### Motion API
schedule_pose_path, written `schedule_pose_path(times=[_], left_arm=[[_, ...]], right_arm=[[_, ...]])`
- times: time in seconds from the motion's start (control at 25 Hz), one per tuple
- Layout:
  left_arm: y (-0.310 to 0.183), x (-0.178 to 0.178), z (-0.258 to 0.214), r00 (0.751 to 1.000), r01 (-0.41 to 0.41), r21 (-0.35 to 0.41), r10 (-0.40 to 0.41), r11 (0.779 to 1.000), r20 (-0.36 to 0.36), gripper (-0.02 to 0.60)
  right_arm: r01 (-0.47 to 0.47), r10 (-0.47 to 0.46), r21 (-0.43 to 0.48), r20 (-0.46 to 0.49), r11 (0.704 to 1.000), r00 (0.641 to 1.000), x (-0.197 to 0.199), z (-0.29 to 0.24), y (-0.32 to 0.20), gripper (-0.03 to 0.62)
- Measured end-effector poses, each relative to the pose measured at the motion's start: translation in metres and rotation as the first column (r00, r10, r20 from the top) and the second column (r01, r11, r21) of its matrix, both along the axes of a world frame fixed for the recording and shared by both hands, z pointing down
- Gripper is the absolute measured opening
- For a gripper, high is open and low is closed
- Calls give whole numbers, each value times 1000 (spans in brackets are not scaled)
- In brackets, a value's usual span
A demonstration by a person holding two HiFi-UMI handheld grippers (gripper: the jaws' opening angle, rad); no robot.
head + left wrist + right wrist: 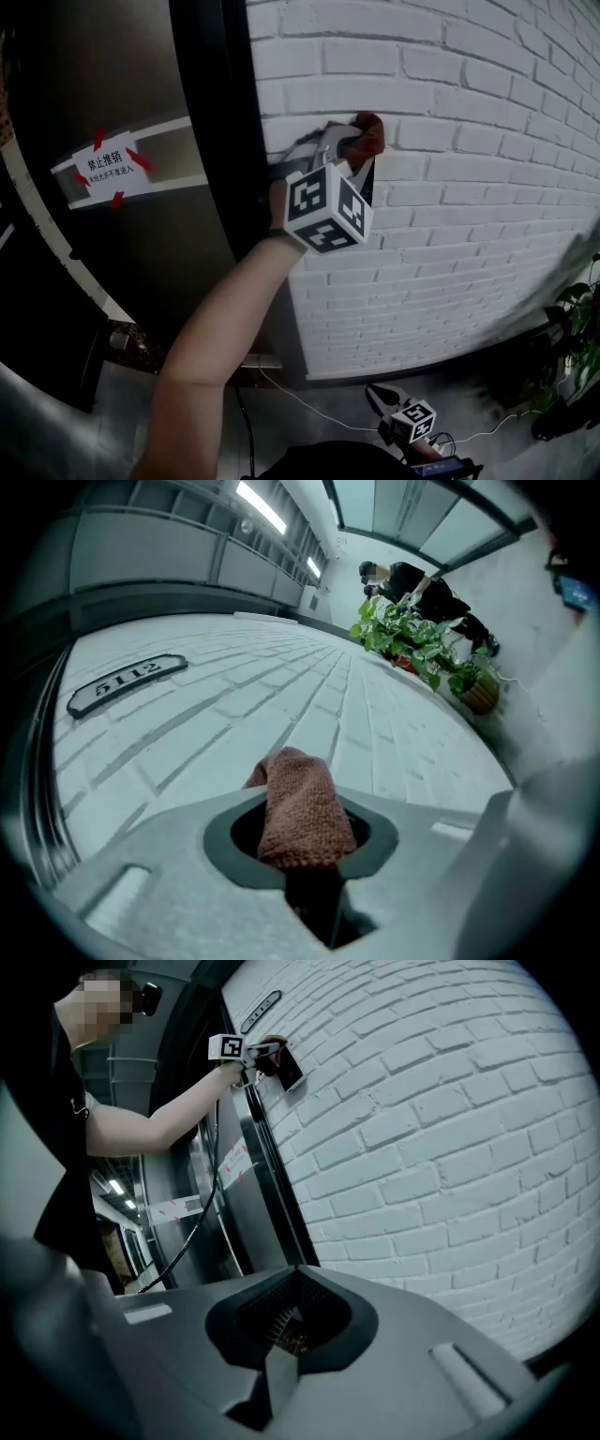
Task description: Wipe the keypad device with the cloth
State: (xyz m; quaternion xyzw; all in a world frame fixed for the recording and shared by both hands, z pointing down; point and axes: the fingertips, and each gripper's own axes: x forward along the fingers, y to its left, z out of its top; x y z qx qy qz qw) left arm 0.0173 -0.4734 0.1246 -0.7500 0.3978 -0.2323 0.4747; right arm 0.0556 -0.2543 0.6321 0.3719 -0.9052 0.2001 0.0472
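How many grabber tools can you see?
2: the left gripper up at the brick wall, shut on the cloth; the right gripper low down, jaws together, empty.

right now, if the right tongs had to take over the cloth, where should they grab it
Probably the bunched fold of the cloth that pokes out past the left tongs, coming in sideways along the brick wall: the left tongs clamp its rear, and the wall blocks a head-on approach.

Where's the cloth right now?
Head view, upper centre: the cloth is clamped in the left gripper, up at the keypad device on the brick wall, right of the dark door frame.
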Motion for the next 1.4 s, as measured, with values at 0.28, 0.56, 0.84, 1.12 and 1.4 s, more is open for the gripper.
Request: schedule_pose_path(times=[0.28, 0.56, 0.84, 1.12, 1.4], left_arm=[[-1, 22, 7, 996, 16, -7, -15, 1000, 88, 72], [7, 17, 60, 909, 84, 195, -156, 977, 388, 72], [5, 31, 159, 782, 108, 179, -194, 978, 593, 72], [-3, 42, 98, 927, 137, 109, -166, 985, 336, 72], [2, 17, 9, 989, 95, 96, -82, 991, -125, 72]], right_arm=[[67, -71, 168, 21, 984, 997, -24, -73, -41, 2], [138, -140, 98, 20, 986, 990, -50, -57, -26, 2], [105, -107, 53, 34, 993, 994, -43, -47, -26, 2], [51, -52, 26, 57, 998, 997, -22, -29, -22, 2], [12, -12, -2, 126, 1000, 992, -8, -33, -16, 2]])
